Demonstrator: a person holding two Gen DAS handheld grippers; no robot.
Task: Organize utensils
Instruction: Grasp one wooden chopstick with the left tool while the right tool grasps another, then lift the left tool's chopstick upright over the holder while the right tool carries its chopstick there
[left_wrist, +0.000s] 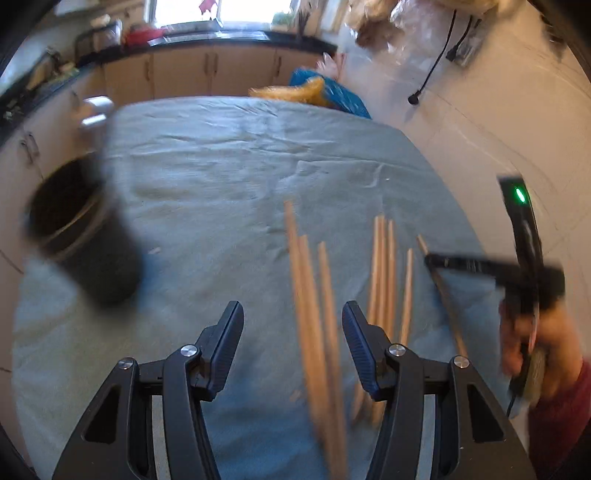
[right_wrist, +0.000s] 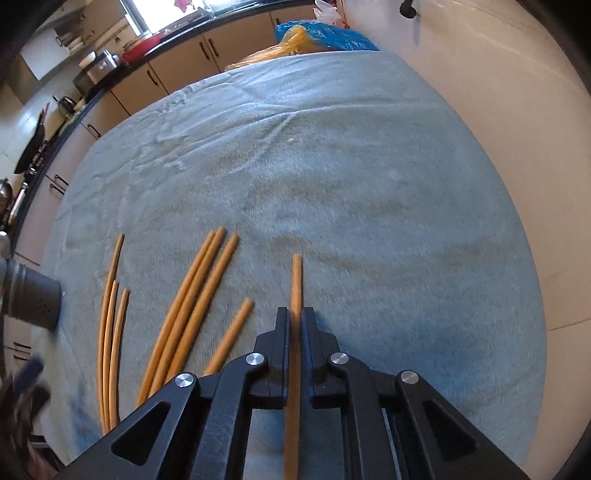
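Several wooden chopsticks (left_wrist: 314, 314) lie on a blue-grey cloth (left_wrist: 221, 177) over the table. My left gripper (left_wrist: 292, 314) is open above a group of three chopsticks. A dark round utensil holder (left_wrist: 77, 236) stands at the left. My right gripper (right_wrist: 294, 321) is shut on one chopstick (right_wrist: 296, 280), whose end sticks out ahead of the fingers. The other chopsticks (right_wrist: 195, 302) lie to its left in the right wrist view, where the holder (right_wrist: 33, 299) shows at the far left. The right gripper also shows in the left wrist view (left_wrist: 432, 260).
Kitchen cabinets and a dark counter (left_wrist: 207, 70) run behind the table. A blue and yellow bag (right_wrist: 317, 35) sits past the far edge. A black power cable (left_wrist: 432, 66) lies on the tiled floor at the right.
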